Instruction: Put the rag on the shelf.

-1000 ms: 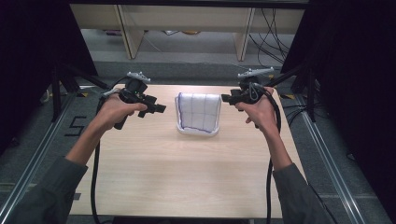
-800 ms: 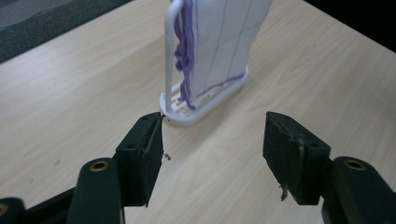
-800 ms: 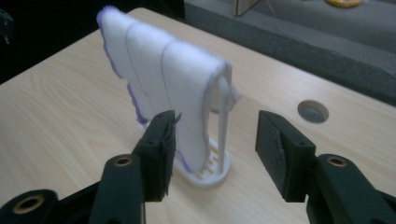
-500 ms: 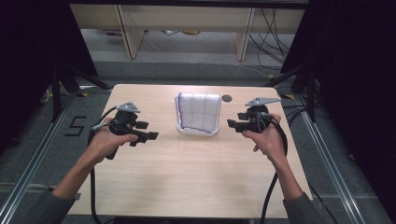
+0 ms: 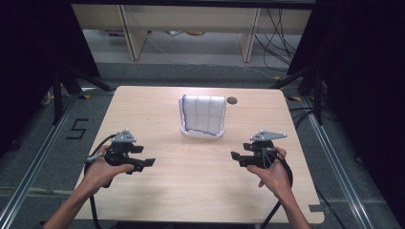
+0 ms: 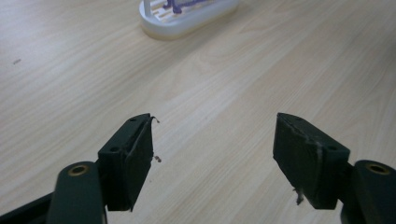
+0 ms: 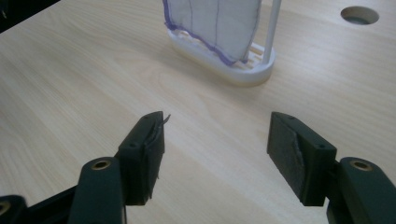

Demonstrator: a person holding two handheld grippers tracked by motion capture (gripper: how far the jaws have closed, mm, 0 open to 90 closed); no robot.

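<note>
My left tongs [image 5: 143,162] hang released over the table [image 5: 200,191], jaws just widened with nothing between them, and my right tongs [image 5: 237,158] do the same. From the table's middle, the left sits near 8 o'clock and the right near 4. The white rack [image 5: 202,133] draped with the purple-edged cloth [image 5: 203,113] stands at 12 o'clock, well apart from both, a round hole [image 5: 232,100] just beside it.

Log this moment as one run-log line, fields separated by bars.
left gripper: open, empty, jaws just opening | right gripper: open, empty, jaws just opening | cloth: draped on white rack, untouched | table: both grippers near front
</note>
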